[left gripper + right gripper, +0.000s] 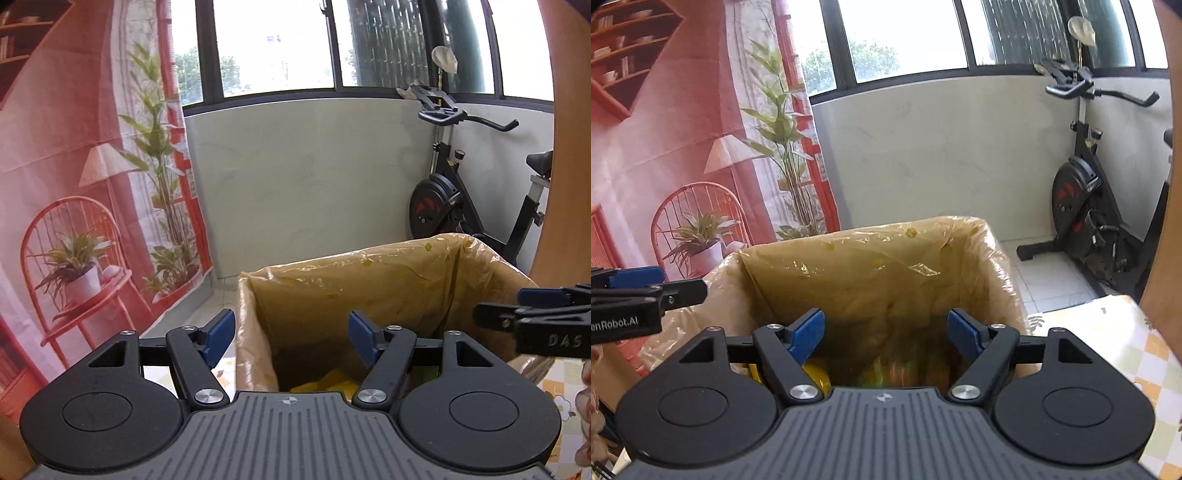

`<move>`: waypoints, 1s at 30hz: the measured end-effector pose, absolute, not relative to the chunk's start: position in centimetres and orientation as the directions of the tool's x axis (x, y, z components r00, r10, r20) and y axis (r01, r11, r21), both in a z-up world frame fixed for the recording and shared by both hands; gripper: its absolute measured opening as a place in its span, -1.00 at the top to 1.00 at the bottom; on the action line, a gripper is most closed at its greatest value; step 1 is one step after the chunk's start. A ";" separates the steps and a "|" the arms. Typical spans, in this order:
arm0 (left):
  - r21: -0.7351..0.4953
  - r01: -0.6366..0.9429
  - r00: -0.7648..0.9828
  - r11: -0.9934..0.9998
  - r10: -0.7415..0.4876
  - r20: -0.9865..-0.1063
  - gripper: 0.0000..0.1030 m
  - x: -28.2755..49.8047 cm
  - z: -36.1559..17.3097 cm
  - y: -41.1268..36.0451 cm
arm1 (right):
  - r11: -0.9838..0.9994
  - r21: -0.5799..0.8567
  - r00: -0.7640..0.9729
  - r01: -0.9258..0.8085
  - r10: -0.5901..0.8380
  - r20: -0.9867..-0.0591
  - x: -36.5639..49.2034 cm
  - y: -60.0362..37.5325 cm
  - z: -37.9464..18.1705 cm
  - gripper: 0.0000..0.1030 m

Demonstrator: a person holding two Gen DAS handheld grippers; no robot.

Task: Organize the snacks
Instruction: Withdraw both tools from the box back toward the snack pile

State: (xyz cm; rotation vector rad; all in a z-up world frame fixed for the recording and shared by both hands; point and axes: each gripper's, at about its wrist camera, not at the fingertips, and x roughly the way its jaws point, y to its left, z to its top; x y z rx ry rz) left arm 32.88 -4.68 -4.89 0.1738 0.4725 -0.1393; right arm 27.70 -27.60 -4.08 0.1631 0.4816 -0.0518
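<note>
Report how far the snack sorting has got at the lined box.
Done: yellow packets already lie at the bottom of the plastic-lined box. In hand: nothing; the left gripper and right gripper both hang open and empty over the box. Left: cannot tell, since no other snacks show in either view.

We see a crinkled, glossy translucent yellow plastic liner (871, 266) over the box; matt black plastic gripper arms (192, 365) with blue pads and shiny metal pivot screws (207, 396); printed red cloth backdrop (74, 147).

Both hand-held grippers (291, 336) (886, 336) empty, agape
</note>
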 end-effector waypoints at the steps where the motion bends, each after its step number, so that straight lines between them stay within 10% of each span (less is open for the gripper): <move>1: 0.127 0.172 0.880 0.977 -0.095 -0.465 -0.36 32.6 -4.7 -4.5 | 0.986 0.143 0.887 0.088 -0.012 -0.462 27.4 -27.6 -3.9 -0.49; 18: 0.039 0.120 0.902 0.992 -0.093 -0.421 -0.37 26.6 -0.5 3.1 | 0.940 0.325 0.945 0.102 0.010 -0.328 18.4 -31.8 2.3 -0.49; 30: 0.010 0.164 0.871 0.986 -0.140 -0.471 -0.53 22.4 -6.0 4.5 | 0.967 0.217 0.914 0.132 -0.034 -0.405 13.3 -29.9 -1.2 -0.49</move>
